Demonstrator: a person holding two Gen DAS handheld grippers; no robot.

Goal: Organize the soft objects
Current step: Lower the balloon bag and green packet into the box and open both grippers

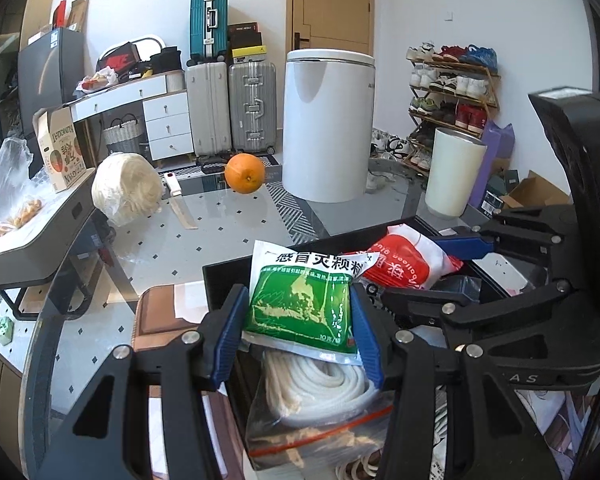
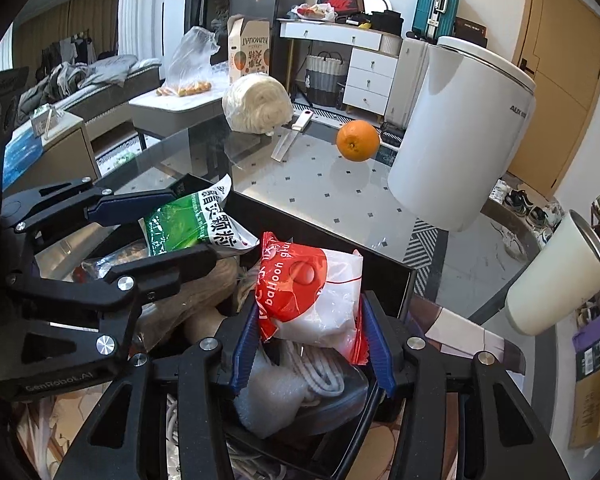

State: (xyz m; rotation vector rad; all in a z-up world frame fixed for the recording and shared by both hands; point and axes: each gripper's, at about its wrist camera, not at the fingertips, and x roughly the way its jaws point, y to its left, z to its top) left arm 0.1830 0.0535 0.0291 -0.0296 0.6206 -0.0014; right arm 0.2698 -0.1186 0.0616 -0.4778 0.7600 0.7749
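Note:
My left gripper (image 1: 300,332) is shut on a green medicine packet (image 1: 304,300) and holds it above a black bin (image 1: 228,280). My right gripper (image 2: 312,344) is shut on a red and white balloon-glue packet (image 2: 312,296) over the same bin (image 2: 380,276). Each gripper shows in the other view, the right one (image 1: 452,264) and the left one (image 2: 156,236). Under them in the bin lie a bag of white rope (image 1: 324,396), white foam (image 2: 268,396) and other soft items.
On the glass table stand a white cylindrical appliance (image 1: 328,124), a cream tumbler (image 1: 454,172), an orange (image 1: 245,173), a knife (image 1: 180,204) and a wrapped bundle of noodles (image 1: 126,188). A brown pad (image 1: 160,312) lies left of the bin.

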